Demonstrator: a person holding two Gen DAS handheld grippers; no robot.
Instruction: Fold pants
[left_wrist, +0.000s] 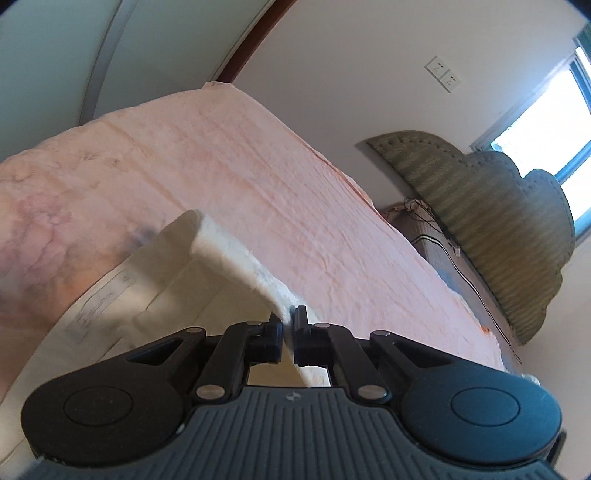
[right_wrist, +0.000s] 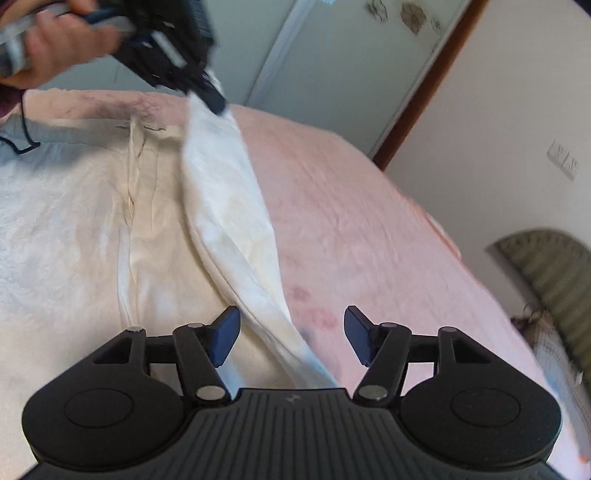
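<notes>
Left claw pinching a fold of the cream pants, right claw open beside the same fold.

The pants (right_wrist: 147, 229) lie spread on the bed (right_wrist: 369, 229), over its pink cover, with 1 long ridge of cloth lifted off the rest. The left claw (left_wrist: 289, 325) is clamped on that ridge's edge; in the right wrist view the person's hand (right_wrist: 48, 48) holds it high at the far end. The right claw (right_wrist: 291, 332) stands with its jaws apart and the near end of the ridge runs between them, not pressed. The fabric looks light, limp and creased, likely to sag between 2 holds, so hems or the waistband seem the surest grips. The bed's far edge drops toward the wall and the headboard (left_wrist: 498, 221); bare pink cover beside the pants leaves room to lay the fold.
</notes>
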